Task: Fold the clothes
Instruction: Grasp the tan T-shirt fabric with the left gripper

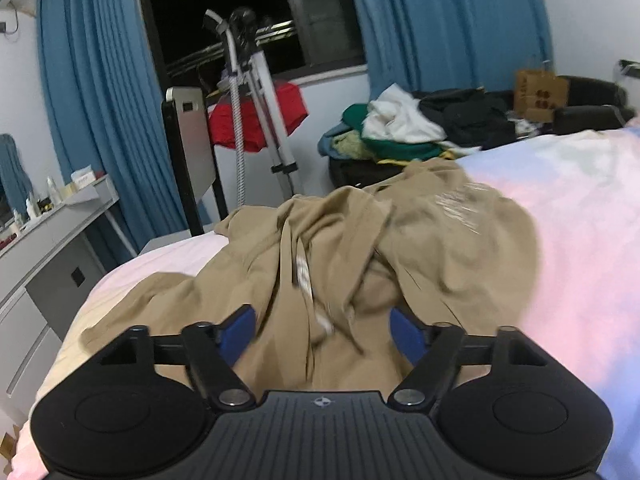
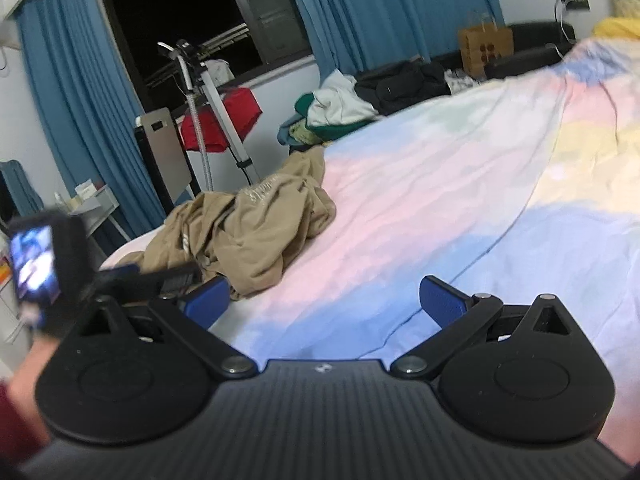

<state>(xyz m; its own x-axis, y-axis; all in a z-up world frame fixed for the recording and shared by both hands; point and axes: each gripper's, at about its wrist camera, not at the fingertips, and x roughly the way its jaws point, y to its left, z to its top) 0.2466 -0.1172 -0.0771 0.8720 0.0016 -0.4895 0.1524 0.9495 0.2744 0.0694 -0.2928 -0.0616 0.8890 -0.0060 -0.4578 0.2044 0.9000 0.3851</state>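
Note:
A crumpled khaki garment [image 1: 360, 248] [image 2: 248, 232] with a pale print lies bunched near the edge of a bed covered by a pastel pink, blue and yellow sheet [image 1: 580, 240] [image 2: 440, 200]. My left gripper [image 1: 322, 332] is low over the garment. Its blue pads [image 1: 240, 332] stand apart with folds of khaki cloth and a drawstring lying between them, not visibly pinched. My right gripper [image 2: 324, 304] hangs open over bare sheet to the right of the garment, with nothing between its fingers. In the right wrist view the left gripper's blurred camera unit [image 2: 34, 264] shows at the far left.
A heap of mixed clothes [image 1: 400, 128] [image 2: 340, 112] sits beyond the bed, beside a dark sofa with a brown paper bag [image 1: 540, 94]. A garment steamer stand [image 1: 240, 120], a red cloth [image 1: 280, 112], a chair back [image 1: 192, 152] and a grey desk [image 1: 52, 232] stand on the left.

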